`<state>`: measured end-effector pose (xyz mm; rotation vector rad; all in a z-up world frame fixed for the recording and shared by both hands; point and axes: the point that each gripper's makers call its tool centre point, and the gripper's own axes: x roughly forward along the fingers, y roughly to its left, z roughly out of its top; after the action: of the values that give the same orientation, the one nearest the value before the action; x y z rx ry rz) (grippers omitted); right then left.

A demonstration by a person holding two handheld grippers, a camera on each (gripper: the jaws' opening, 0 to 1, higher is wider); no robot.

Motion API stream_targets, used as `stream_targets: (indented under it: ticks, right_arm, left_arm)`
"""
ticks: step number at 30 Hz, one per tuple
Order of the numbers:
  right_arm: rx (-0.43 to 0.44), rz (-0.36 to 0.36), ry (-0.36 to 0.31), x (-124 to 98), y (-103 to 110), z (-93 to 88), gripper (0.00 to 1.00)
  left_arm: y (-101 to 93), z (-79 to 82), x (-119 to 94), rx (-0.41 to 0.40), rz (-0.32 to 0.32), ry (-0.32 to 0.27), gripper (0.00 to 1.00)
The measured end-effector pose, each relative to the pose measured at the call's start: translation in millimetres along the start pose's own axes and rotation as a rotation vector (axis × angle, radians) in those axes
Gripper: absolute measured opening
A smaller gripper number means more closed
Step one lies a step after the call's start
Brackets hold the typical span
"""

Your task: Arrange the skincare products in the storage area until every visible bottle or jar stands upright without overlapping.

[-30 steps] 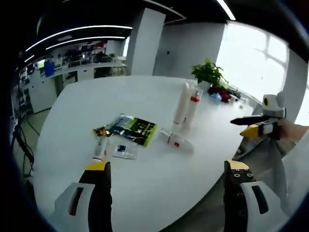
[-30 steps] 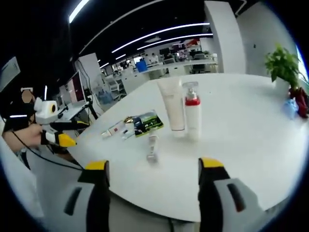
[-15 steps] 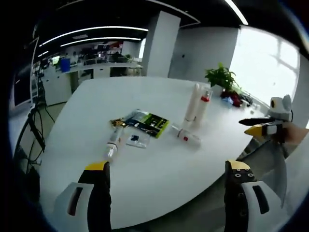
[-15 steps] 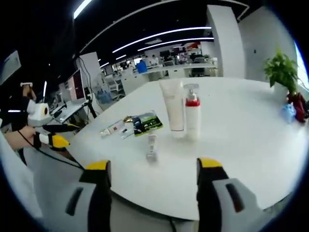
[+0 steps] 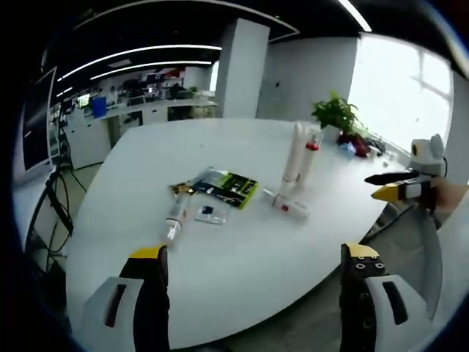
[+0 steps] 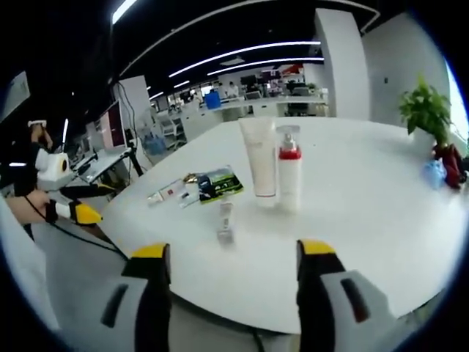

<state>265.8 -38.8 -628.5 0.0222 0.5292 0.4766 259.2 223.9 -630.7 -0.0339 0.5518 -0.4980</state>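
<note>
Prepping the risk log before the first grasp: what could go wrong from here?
1. The small tube lies flat close to the standing tall tube and pump bottle; reaching for it could topple them.
2. Another small tube lies beside flat packets and a sachet; jaws may drag those along.
3. Both grippers, left and right, hang open off the table's edge, so a lifted item could drop past it.

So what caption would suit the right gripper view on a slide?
Open hand-held gripper faces a white table: tube and pump bottle upright, small tube lying flat.
</note>
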Motion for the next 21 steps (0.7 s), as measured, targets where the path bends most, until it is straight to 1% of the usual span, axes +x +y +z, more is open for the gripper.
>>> stream_targets:
  ticks: [3,7,9,11,16,17,19,20,21]
  right_arm:
    - [-0.014,0.009,0.005,1,2,-0.4,0.71]
    - [-0.019,0.015,0.018,2,3,-2.0,0.71]
    - [-0.018,0.016,0.022,3,3,-2.5,0.71]
    - [-0.017,0.016,0.025,3,3,-3.0,0.71]
    - [-0.018,0.01,0.047,5,3,-5.4,0.7]
    - [-0.025,0.015,0.056,6,4,-6.3,0.71]
    - [-0.073,0.035,0.07,7,10,-7.2,0.72]
    - [-0.103,0.051,0.086,8,14,-9.4,0.73]
    - [-0.11,0.061,0.101,9,16,-11.6,0.73]
  left_arm:
    - [0.5,0.8,0,-0.01,-0.005,-0.009,0.97]
    - [3.3,-0.8,-1,0.015,0.007,-0.01,0.95]
    - [1.0,-1.3,-1,0.017,-0.007,-0.009,0.95]
    - [1.0,-2.0,0,0.032,-0.005,-0.003,0.94]
    - [1.2,-1.8,0,0.029,-0.009,-0.002,0.92]
    - [1.6,-1.3,0,0.023,-0.007,-0.005,0.92]
    - [3.5,0.4,-1,0.015,-0.002,-0.016,0.89]
    - [3.9,0.7,-1,0.013,-0.002,-0.018,0.89]
    - [4.0,0.6,-1,0.011,-0.003,-0.018,0.89]
